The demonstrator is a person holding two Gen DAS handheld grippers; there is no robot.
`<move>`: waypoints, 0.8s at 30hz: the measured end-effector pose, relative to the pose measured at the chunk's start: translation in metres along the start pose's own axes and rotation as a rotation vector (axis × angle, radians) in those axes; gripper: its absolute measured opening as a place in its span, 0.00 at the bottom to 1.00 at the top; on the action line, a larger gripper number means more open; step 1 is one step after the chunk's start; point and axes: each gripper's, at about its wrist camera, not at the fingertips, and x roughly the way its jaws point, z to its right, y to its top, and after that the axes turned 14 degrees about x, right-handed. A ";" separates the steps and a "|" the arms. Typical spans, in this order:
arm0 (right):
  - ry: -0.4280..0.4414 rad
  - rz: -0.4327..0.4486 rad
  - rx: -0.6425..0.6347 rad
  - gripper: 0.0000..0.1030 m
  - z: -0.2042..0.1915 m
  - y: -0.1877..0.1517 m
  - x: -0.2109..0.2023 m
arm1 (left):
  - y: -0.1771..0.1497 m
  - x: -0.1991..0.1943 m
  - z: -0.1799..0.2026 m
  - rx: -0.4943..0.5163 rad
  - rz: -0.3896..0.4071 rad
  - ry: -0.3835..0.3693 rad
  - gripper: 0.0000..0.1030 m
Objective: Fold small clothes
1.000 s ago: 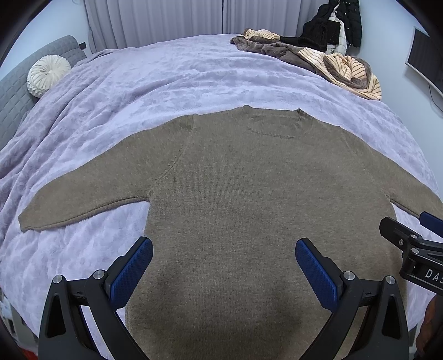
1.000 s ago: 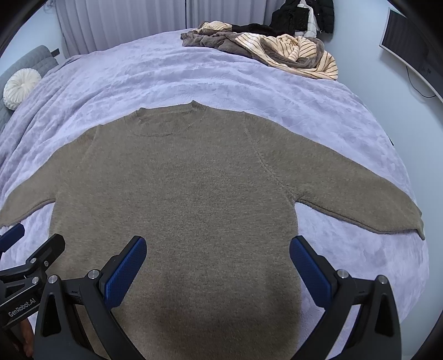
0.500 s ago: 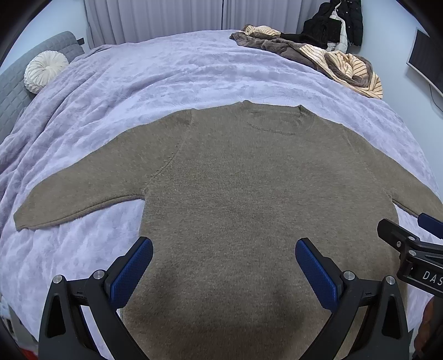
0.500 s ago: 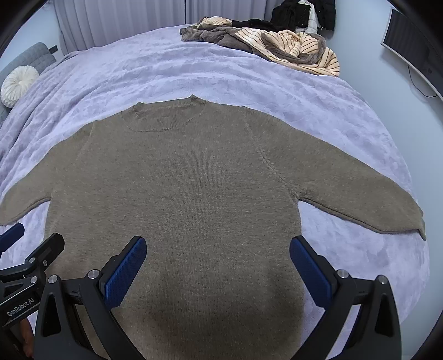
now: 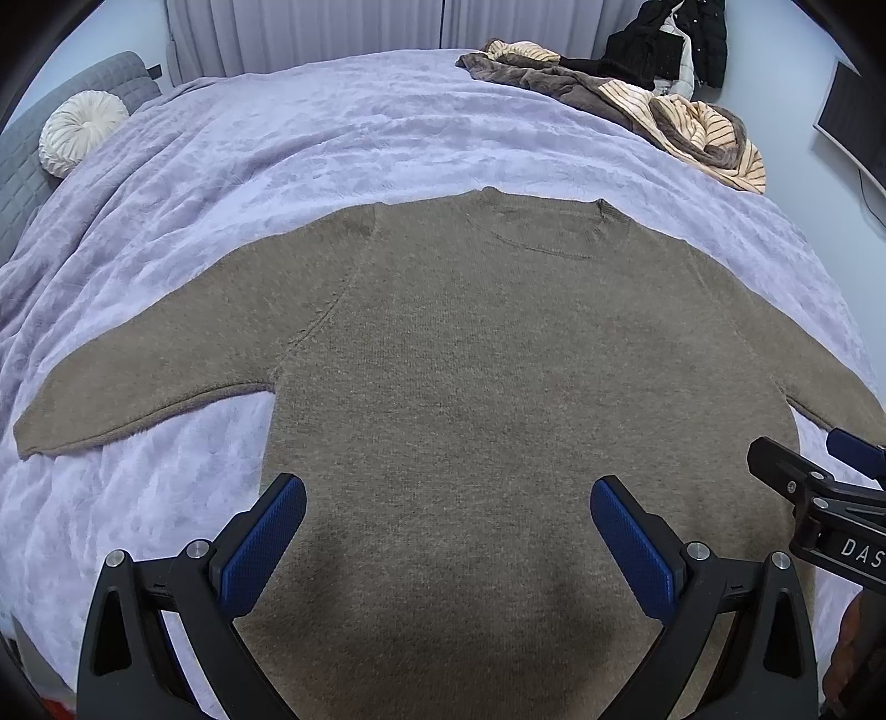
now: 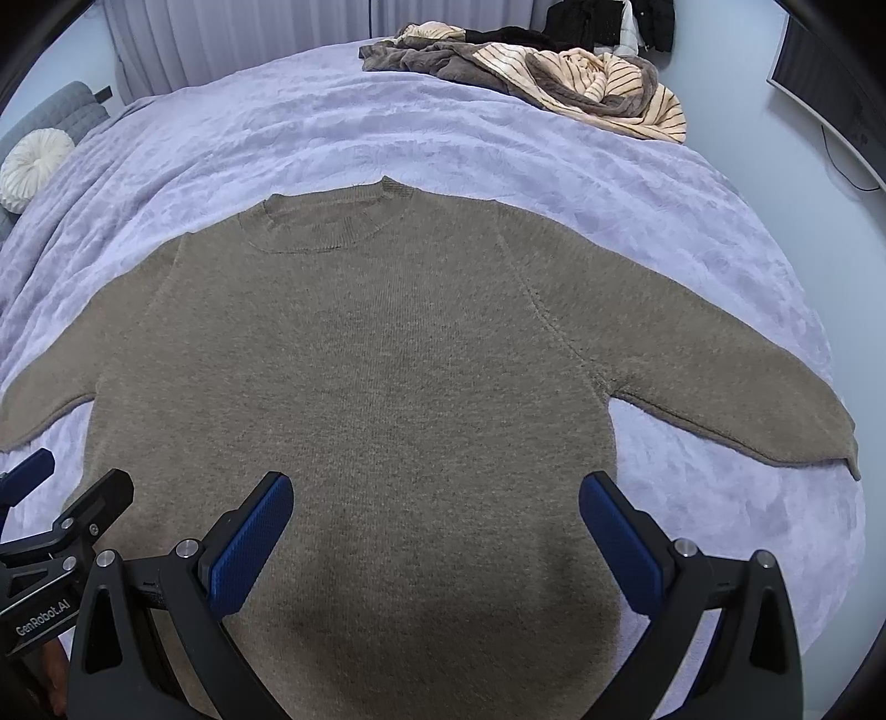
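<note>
Blue-padded and set wide apart, the fingers of the left gripper [image 5: 447, 531] hover above the lower body of a brown knit sweater [image 5: 498, 387], gripping nothing. The right gripper [image 6: 436, 526] hangs beside it over the same hem area, its jaws likewise spread and empty; each tool shows at the edge of the other's view, the right gripper at the right rim of the left wrist camera and the left gripper [image 6: 50, 498] low on the left of the right wrist camera.

Nothing lies on the sweater itself. It rests flat, front up, on a lavender plush blanket [image 5: 277, 166] that covers the bed, hem nearest the cameras and round ribbed neckline [image 6: 326, 227] pointing away. Both sleeves are stretched out sideways and slightly down: the left sleeve [image 5: 144, 376] ends near the blanket's left slope, and the right sleeve [image 6: 720, 387] ends close to the bed's right edge. Bare blanket shows under each sleeve and in a broad band beyond the collar.

Farther back, a heap of other clothes [image 6: 554, 72], brown fleece and cream fabric with dark stripes, sits at the far right corner of the bed, well apart from the sweater. A round pleated white cushion [image 5: 83, 133] leans against a grey quilted headboard [image 5: 22, 166] at far left. Pale curtains [image 5: 332, 27] hang behind the bed, and a dark jacket [image 5: 675, 39] hangs at the far right, near a dark screen [image 6: 830, 94] on the wall.
</note>
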 end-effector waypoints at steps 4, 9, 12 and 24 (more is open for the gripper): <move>0.004 -0.005 0.002 1.00 0.002 -0.001 0.003 | 0.000 0.002 -0.001 0.002 0.003 0.012 1.00; 0.041 0.001 0.016 1.00 0.004 -0.003 0.002 | -0.002 0.004 -0.008 -0.025 0.011 -0.023 1.00; 0.145 0.014 0.051 1.00 0.008 -0.006 -0.002 | -0.003 0.006 -0.011 -0.014 0.007 -0.025 1.00; 0.414 -0.147 0.022 1.00 -0.027 -0.041 0.014 | -0.051 0.007 -0.125 -0.243 0.100 -0.103 1.00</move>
